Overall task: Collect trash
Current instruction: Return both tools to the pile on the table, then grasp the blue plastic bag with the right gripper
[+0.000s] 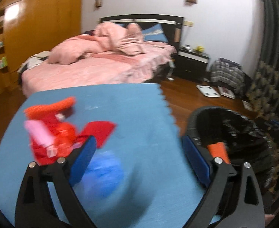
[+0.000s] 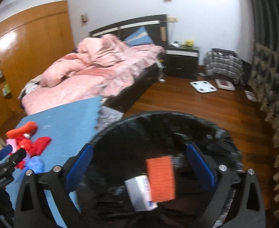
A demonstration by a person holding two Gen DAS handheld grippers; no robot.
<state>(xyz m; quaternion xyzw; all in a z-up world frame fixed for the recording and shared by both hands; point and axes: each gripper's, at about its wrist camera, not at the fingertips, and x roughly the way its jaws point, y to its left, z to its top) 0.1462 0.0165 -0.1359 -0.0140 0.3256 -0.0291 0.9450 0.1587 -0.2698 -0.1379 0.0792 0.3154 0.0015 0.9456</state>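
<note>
1. Hovering wide open and empty over the black-lined trash bin [image 2: 158, 125], the right tool [image 2: 139, 163] has an orange sponge-like piece [image 2: 160, 178] and a white box [image 2: 139, 193] below it at 6 o'clock.
2. The left tool [image 1: 137, 157], wide open and empty, straddles a blurred blue wad [image 1: 103, 174] on the blue table mat [image 1: 139, 110]; closing early could knock it away.
3. Red wrappers [image 1: 52, 133] at 10 o'clock may snag the left pad.
</note>
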